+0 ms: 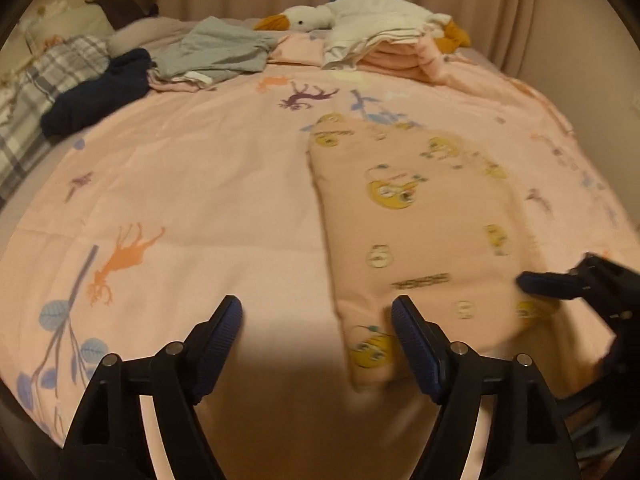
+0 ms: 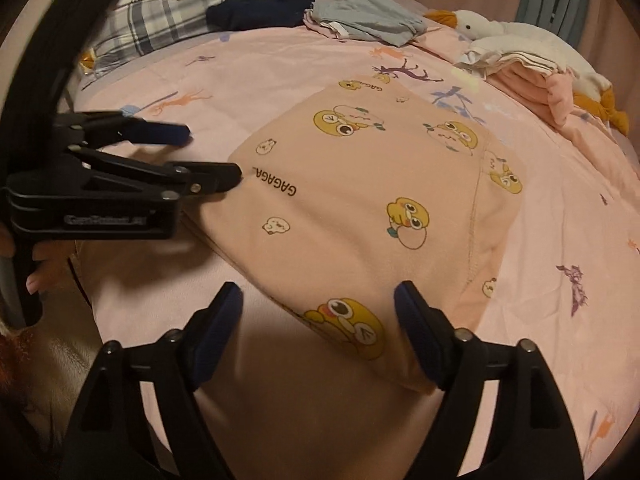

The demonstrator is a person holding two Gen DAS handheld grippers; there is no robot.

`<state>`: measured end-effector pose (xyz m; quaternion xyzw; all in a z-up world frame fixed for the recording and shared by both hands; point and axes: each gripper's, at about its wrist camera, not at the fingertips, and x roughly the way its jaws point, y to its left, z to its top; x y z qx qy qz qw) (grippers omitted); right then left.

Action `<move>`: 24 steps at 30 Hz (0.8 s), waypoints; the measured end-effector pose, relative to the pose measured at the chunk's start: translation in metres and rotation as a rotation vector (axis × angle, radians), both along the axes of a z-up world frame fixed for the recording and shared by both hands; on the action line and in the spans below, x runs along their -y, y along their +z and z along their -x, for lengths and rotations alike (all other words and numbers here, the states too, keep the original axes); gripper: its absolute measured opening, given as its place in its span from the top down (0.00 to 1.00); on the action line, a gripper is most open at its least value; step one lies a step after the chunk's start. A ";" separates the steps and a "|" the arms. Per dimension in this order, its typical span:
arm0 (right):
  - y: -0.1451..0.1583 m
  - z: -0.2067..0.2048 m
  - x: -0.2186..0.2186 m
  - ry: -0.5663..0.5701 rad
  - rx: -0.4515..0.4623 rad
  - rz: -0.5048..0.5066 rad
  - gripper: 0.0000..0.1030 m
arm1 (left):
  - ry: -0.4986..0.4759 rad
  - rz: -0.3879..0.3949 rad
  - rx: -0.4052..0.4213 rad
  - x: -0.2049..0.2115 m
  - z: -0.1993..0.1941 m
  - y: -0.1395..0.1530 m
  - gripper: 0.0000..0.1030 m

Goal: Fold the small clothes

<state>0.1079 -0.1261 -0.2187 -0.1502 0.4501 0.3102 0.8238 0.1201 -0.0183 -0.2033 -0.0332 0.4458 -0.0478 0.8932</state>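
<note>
A small peach garment printed with yellow cartoon ducks lies folded flat on the pink bedsheet; it also shows in the right wrist view. My left gripper is open, its right finger over the garment's near left corner; in the right wrist view the left gripper is at the garment's left edge. My right gripper is open over the garment's near edge, holding nothing. In the left wrist view the right gripper reaches in from the right, blurred.
At the back of the bed lie a navy garment, a grey-green garment, a stack of folded pink and white clothes and a white plush goose. A plaid pillow lies at the far left. Curtains hang behind.
</note>
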 end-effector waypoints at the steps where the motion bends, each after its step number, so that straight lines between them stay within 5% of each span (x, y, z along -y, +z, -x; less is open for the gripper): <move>1: 0.003 0.002 0.000 -0.004 0.004 0.014 0.19 | -0.007 0.040 -0.009 -0.003 0.001 0.005 0.18; 5: 0.025 0.007 0.004 -0.085 0.068 0.038 0.19 | 0.099 0.105 0.026 -0.013 0.009 0.036 0.16; 9: 0.073 0.009 0.022 -0.255 0.199 0.082 0.17 | 0.154 0.104 0.136 -0.019 0.024 0.086 0.02; 16: 0.156 0.010 0.087 -0.594 0.192 -0.146 0.02 | 0.133 0.145 0.255 -0.016 0.042 0.142 0.01; 19: 0.180 0.018 0.103 -0.638 0.161 -0.214 0.00 | 0.093 0.094 0.296 -0.002 0.041 0.155 0.01; 24: 0.193 0.031 0.097 -0.636 0.245 -0.197 0.00 | 0.058 0.063 0.279 0.012 0.036 0.158 0.01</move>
